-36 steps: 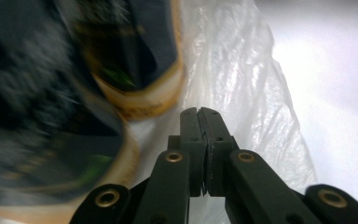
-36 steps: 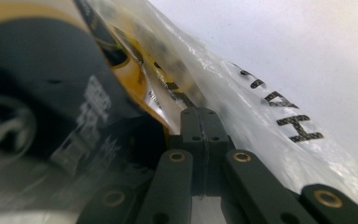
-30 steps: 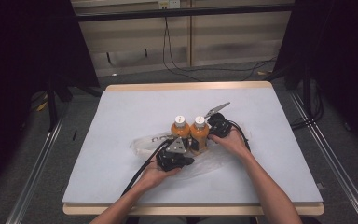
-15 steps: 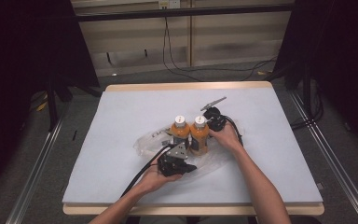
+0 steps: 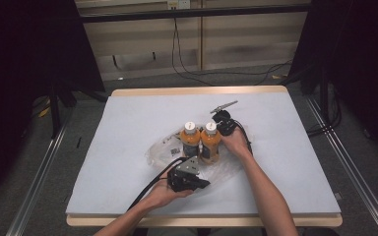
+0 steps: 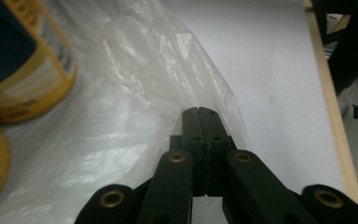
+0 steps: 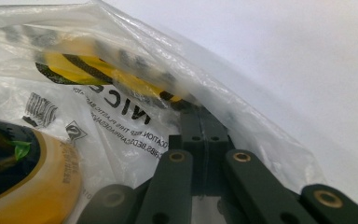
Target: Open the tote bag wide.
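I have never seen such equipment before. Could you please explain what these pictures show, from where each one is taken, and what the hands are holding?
A person sits at a table covered with a white sheet and holds a black two-jaw hand tool in each hand. The high view looks down from above the person. There the left gripper is near the table's front edge, and the right gripper is behind two bottles. The other two pictures come from small cameras riding on each tool, looking along its black jaws.

On the sheet lies a thin clear plastic bag with printed text. Two orange bottles with white caps stand upright side by side on it.

In the left gripper view, the jaws are shut on the bag's edge. In the right gripper view, the jaws also pinch the plastic.
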